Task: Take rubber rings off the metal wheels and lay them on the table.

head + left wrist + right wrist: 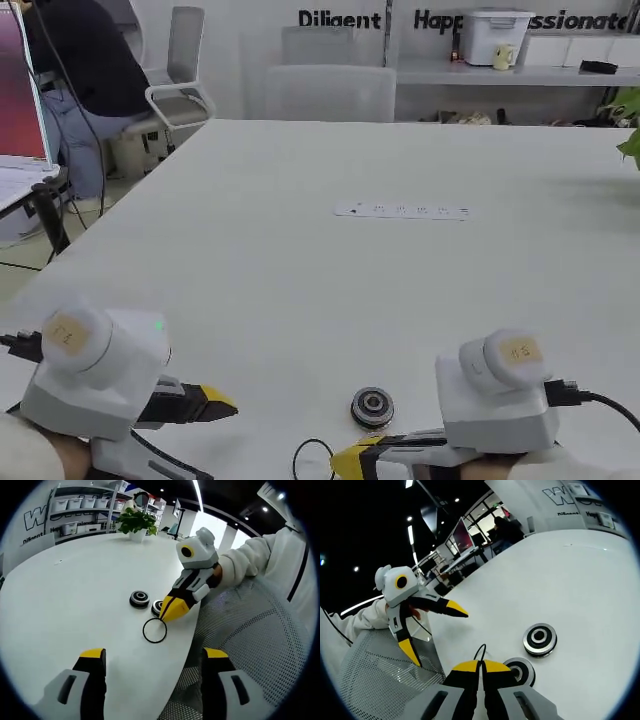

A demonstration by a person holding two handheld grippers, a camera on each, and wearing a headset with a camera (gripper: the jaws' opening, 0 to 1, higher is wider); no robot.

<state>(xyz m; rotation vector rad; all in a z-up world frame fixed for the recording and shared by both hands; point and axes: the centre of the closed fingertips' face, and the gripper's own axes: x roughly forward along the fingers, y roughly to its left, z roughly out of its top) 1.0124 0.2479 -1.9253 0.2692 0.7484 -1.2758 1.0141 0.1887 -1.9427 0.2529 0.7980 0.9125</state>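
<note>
Two metal wheels [139, 599] [156, 608] with black rims sit close together near the table's front edge; in the head view one wheel [372, 407] lies just left of my right gripper. A thin black rubber ring [154, 630] lies flat on the table beside them, also showing as an arc [308, 456]. My right gripper [480, 667] has its jaws pressed together on the ring's rim, its yellow tip [172, 611] down at the table. My left gripper [154, 655] is held wide open with nothing in it, a short way left of the ring [200, 420].
A white power strip [402, 210] lies mid-table. Grey chairs and a seated person [80, 70] are at the far left. A potted plant [135, 522] stands at the table's far end. A mesh chair back [240, 630] is close to the table's near edge.
</note>
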